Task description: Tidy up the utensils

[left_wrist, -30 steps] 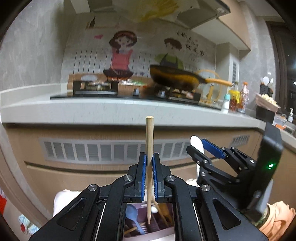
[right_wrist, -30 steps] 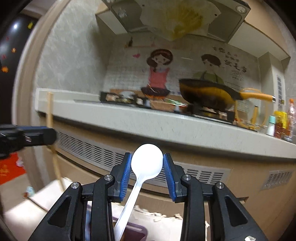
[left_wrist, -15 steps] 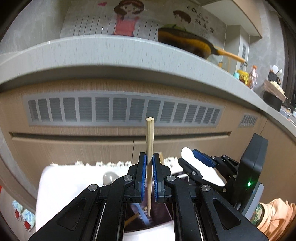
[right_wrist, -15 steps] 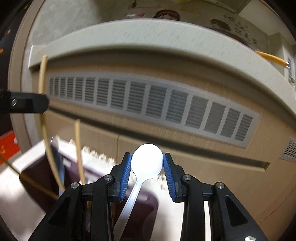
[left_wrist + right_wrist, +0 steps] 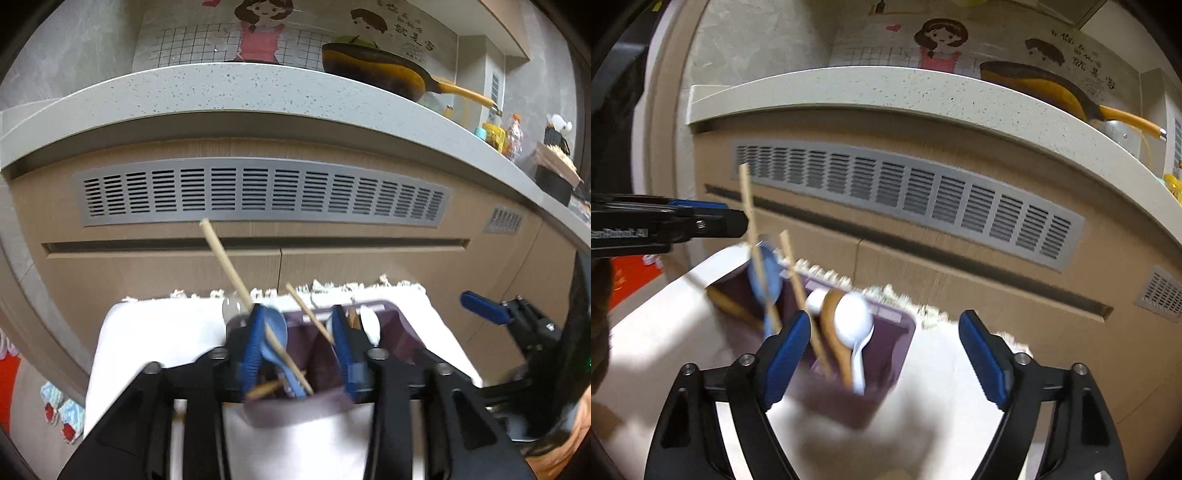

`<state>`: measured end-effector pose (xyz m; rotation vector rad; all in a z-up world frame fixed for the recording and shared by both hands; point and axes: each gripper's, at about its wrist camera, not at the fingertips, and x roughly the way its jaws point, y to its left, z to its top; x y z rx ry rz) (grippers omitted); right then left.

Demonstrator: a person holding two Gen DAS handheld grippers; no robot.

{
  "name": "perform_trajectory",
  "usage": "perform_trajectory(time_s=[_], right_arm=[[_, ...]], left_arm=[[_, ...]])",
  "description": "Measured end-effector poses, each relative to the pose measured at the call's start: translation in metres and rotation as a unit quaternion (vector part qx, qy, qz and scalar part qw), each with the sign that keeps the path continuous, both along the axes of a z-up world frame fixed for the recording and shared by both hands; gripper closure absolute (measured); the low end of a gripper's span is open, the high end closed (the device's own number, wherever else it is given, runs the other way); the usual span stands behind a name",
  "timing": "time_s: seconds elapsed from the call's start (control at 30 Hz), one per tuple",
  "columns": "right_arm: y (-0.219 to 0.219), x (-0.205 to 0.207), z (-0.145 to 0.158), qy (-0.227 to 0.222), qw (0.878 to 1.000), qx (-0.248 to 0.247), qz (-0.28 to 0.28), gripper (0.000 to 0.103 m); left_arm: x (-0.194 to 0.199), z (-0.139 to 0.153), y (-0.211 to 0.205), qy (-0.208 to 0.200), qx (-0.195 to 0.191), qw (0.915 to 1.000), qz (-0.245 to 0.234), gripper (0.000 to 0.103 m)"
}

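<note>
A purple utensil holder [image 5: 397,328] [image 5: 886,354] stands on a white cloth. In it lean two wooden chopsticks [image 5: 225,260] [image 5: 748,206], a blue spoon [image 5: 275,334] [image 5: 764,277], a white spoon [image 5: 851,321] [image 5: 369,326] and a brown wooden spoon [image 5: 831,325]. My left gripper [image 5: 299,343] is open and empty right above the holder, and its side shows in the right wrist view [image 5: 701,221]. My right gripper [image 5: 882,354] is open and empty above the holder's right compartment.
The white cloth [image 5: 155,332] [image 5: 665,332] has a fringed far edge. Behind it are a wooden cabinet front with a grey vent [image 5: 258,192] and a stone counter [image 5: 221,92] carrying a yellow pan [image 5: 373,70]. A metal spoon [image 5: 231,306] lies on the cloth.
Both grippers opened. The chopstick left my left gripper and now leans in the holder. The white spoon left my right gripper and rests in the holder. Both grippers moved lower.
</note>
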<state>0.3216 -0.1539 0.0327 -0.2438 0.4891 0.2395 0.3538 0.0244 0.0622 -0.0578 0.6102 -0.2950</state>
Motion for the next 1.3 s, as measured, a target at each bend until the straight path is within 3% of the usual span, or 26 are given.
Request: perform_trajectory(time_s=[0.17,0.43,0.57,0.7,1.0,1.13,1.2,1.3], right_arm=[[-0.010,-0.039,-0.012,0.068,0.997,-0.003,0.029,0.017],[-0.022,-0.092,-0.058,0.162,0.986,-0.022,0.045,0.017],[-0.029,-0.123,-0.080,0.196,0.980,-0.018,0.026,0.017],[-0.040,-0.143,-0.091,0.221,0.975,-0.001,0.006,0.017],[-0.050,-0.185,-0.096,0.272,0.962,-0.007,0.024,0.017],[-0.053,-0.190,-0.104,0.306,0.952,0.012,0.027,0.017],[-0.053,-0.187,-0.109,0.323,0.945,0.030,0.033,0.026],[-0.053,-0.179,-0.114,0.332,0.941,0.057,0.028,0.029]], left_arm=[[-0.044,-0.022,-0.009,0.024,0.027,0.9987,-0.035,0.042],[-0.106,-0.088,-0.018,0.130,0.060,0.9890,-0.039,0.039],[-0.131,-0.107,-0.024,0.158,0.059,0.9849,-0.038,0.034],[-0.149,-0.110,-0.037,0.165,0.070,0.9823,-0.053,0.034],[-0.153,-0.107,-0.038,0.168,0.076,0.9823,-0.032,0.031],[-0.153,-0.106,-0.036,0.171,0.076,0.9820,-0.027,0.028],[-0.154,-0.106,-0.036,0.171,0.076,0.9818,-0.028,0.027],[-0.154,-0.107,-0.037,0.172,0.078,0.9815,-0.032,0.027]])
